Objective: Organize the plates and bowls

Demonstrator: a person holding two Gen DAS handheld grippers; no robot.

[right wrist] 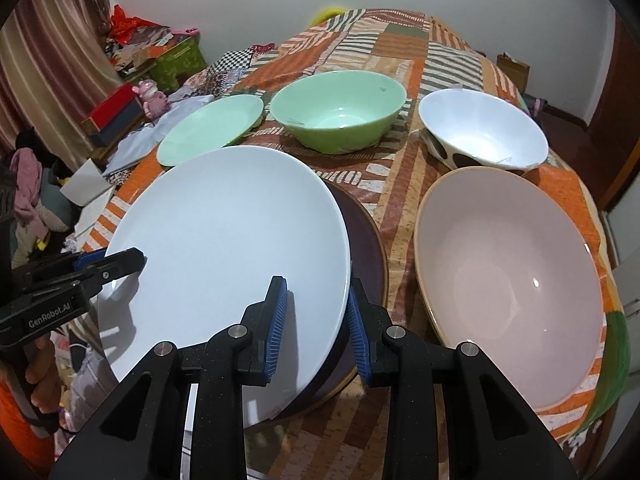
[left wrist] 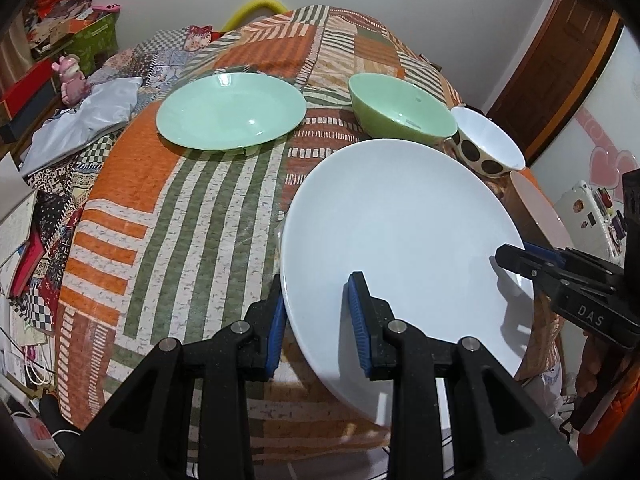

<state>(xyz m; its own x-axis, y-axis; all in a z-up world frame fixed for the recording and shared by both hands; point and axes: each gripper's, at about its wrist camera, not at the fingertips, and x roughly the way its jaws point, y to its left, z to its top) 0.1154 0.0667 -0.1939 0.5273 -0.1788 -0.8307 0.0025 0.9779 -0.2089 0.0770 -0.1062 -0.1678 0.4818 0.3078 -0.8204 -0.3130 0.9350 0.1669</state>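
Note:
A large white plate (left wrist: pixel 400 232) (right wrist: pixel 224 248) lies tilted over a dark brown plate (right wrist: pixel 366 248) near the table's front edge. My left gripper (left wrist: pixel 318 308) is open, its fingers straddling the white plate's left rim. My right gripper (right wrist: pixel 318 308) is open, straddling the plate's right rim. A green plate (left wrist: pixel 230 110) (right wrist: pixel 210 126), a green bowl (left wrist: pixel 400 108) (right wrist: pixel 338 110), a white bowl with dark spots (left wrist: pixel 486 142) (right wrist: pixel 482 132) and a big pink bowl (right wrist: pixel 508 276) stand on the table.
The table has an orange, green and white patterned cloth (left wrist: pixel 180 220). Boxes, a pink figurine (left wrist: pixel 72 80), clothes and books crowd the floor and shelf to the left. A wooden door (left wrist: pixel 560 64) is at the right.

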